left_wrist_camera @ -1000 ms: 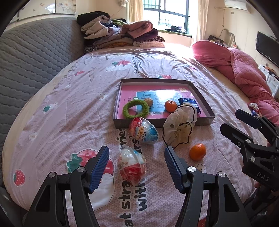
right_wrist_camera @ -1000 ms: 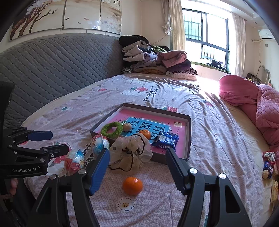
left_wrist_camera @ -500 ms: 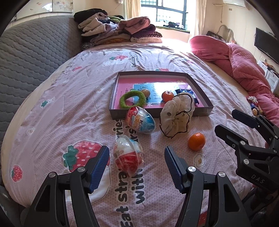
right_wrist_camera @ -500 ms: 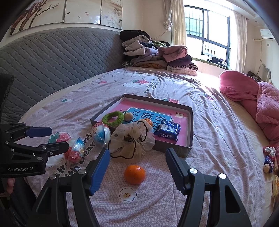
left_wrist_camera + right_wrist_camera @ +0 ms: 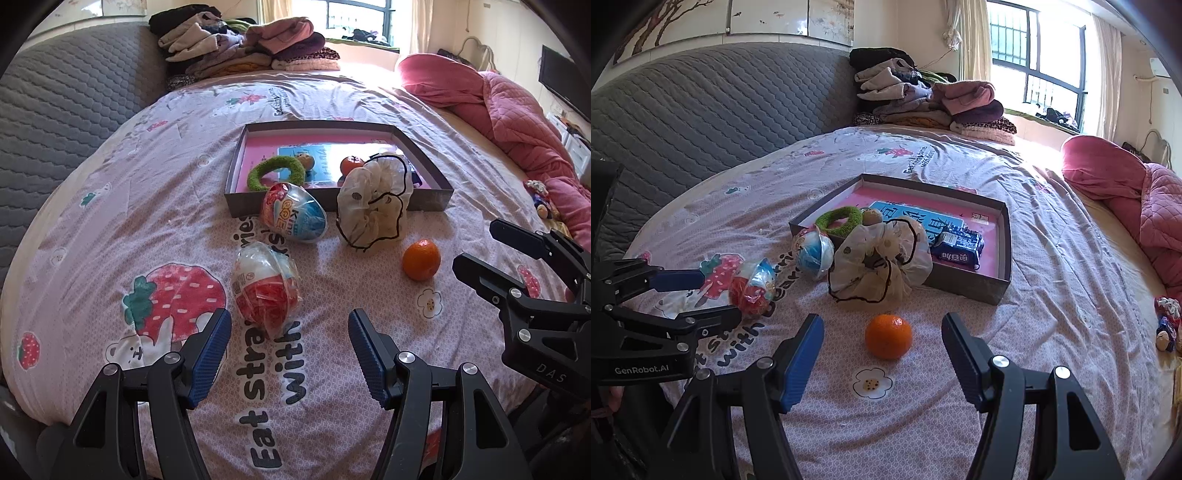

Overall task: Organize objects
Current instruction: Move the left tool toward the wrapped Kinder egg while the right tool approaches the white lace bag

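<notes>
Two plastic-wrapped toy eggs lie on the bedspread, a red one and a blue one. Two small oranges: one on the bedspread, one in the box. One shallow box, one green ring, one white scrunchie, one blue snack packet, one pile of folded clothes, and two grippers, the left and the right.
</notes>
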A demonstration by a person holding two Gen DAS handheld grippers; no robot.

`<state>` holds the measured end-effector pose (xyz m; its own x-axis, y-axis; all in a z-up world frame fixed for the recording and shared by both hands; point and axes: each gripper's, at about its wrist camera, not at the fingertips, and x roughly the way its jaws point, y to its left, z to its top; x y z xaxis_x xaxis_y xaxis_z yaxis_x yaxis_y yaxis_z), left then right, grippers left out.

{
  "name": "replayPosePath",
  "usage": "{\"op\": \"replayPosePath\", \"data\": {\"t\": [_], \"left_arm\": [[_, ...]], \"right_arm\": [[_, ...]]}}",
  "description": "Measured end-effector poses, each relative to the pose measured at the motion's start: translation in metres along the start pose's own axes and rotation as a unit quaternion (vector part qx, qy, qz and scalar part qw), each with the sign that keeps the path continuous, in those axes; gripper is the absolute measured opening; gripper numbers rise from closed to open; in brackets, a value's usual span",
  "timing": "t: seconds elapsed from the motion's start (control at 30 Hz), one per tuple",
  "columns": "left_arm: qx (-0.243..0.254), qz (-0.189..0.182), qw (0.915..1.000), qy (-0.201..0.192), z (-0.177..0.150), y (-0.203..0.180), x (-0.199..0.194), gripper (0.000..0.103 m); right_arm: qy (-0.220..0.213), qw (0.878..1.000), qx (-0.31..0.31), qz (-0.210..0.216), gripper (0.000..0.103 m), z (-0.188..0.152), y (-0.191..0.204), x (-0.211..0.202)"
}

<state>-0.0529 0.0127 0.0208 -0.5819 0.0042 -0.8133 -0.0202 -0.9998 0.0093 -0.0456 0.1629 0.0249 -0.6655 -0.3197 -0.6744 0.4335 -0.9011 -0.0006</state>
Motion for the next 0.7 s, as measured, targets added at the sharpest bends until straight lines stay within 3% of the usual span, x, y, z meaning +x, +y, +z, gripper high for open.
{"op": "replayPosePath", "data": {"t": [0.7], "left_arm": [[-0.010, 0.006, 0.9998, 0.018, -0.022, 0.014, 0.006, 0.067]], "right_arm": [[-0.003, 1.000, -0.028, 0.008, 0.066, -0.010, 0.027, 0.002]]}}
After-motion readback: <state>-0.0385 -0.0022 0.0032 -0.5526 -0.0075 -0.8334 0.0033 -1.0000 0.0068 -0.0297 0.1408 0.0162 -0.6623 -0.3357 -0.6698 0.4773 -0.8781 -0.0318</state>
